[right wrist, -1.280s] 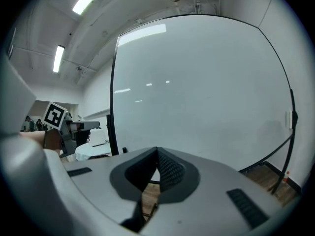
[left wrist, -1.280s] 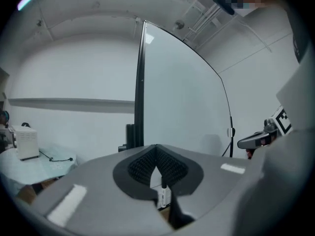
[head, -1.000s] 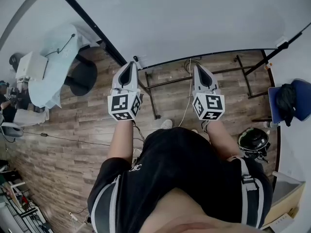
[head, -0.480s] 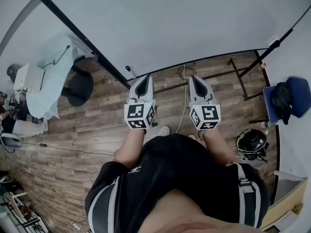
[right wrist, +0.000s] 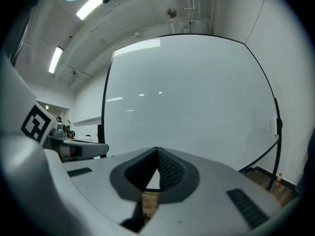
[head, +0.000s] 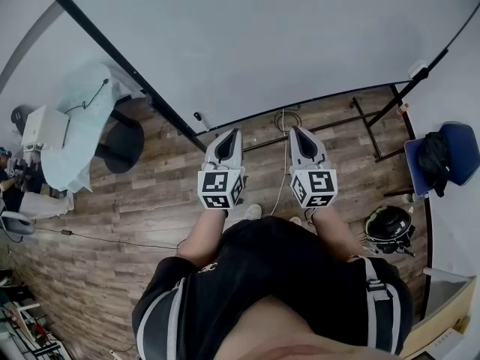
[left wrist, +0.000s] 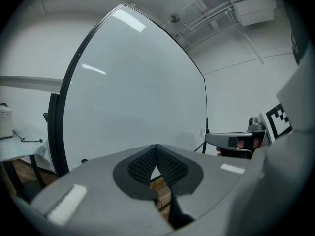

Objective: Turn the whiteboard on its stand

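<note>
Plainly I had not yet begun: my left claw (head: 228, 135) and right claw (head: 299, 132) hung closed and empty near the whiteboard (head: 285, 43), whose frame I judged I must next reach and push.

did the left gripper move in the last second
Yes. The left gripper shifted right, away from the lower left corner of the whiteboard and closer to the right gripper.

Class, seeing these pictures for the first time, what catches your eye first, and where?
The big whiteboard with its black frame fills the top of the head view. Before its lower edge the left gripper and right gripper are held side by side, both shut and empty. A black helmet lies on the floor at the right.
</note>
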